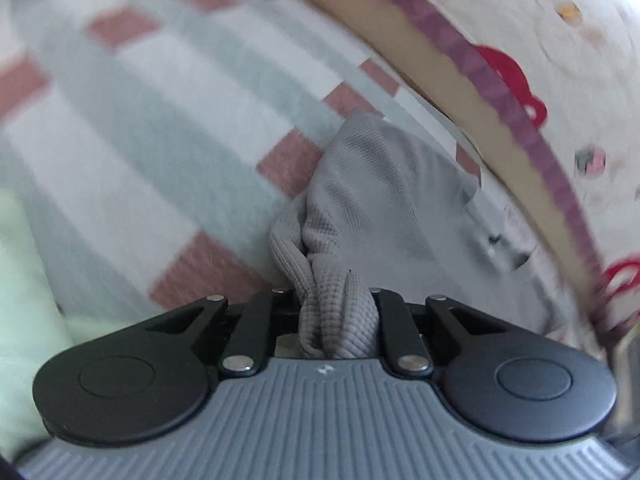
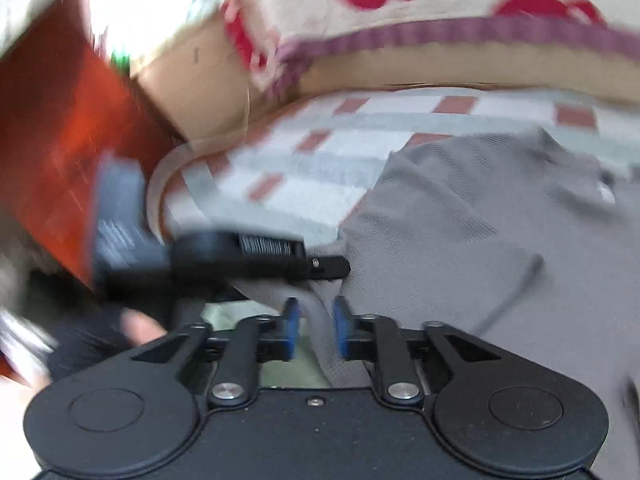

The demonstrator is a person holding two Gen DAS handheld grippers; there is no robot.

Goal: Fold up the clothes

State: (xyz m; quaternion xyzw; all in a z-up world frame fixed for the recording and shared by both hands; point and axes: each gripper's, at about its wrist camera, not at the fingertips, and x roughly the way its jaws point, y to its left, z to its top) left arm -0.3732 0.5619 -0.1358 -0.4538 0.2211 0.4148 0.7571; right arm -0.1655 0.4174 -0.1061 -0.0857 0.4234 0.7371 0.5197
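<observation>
A grey waffle-knit garment (image 1: 384, 200) lies spread on a checked blanket (image 1: 132, 92). My left gripper (image 1: 336, 292) is shut on a bunched fold of it, and the cloth hides the pads. In the right wrist view the garment (image 2: 460, 240) fills the right half. My right gripper (image 2: 314, 312) is at its near edge. Its blue pads (image 2: 290, 320) stand apart, with a rolled hem of the grey cloth running loosely between them. The left gripper (image 2: 340, 267) shows side-on just beyond, its tip on the same edge.
A cardboard box side (image 2: 360, 72) draped with cream cloth with red print and purple trim (image 1: 500, 92) borders the blanket's far side. An orange-red surface (image 2: 60, 140) stands at left. A gloved hand (image 2: 100, 344) holds the left gripper. Pale green fabric (image 1: 24, 280) lies at left.
</observation>
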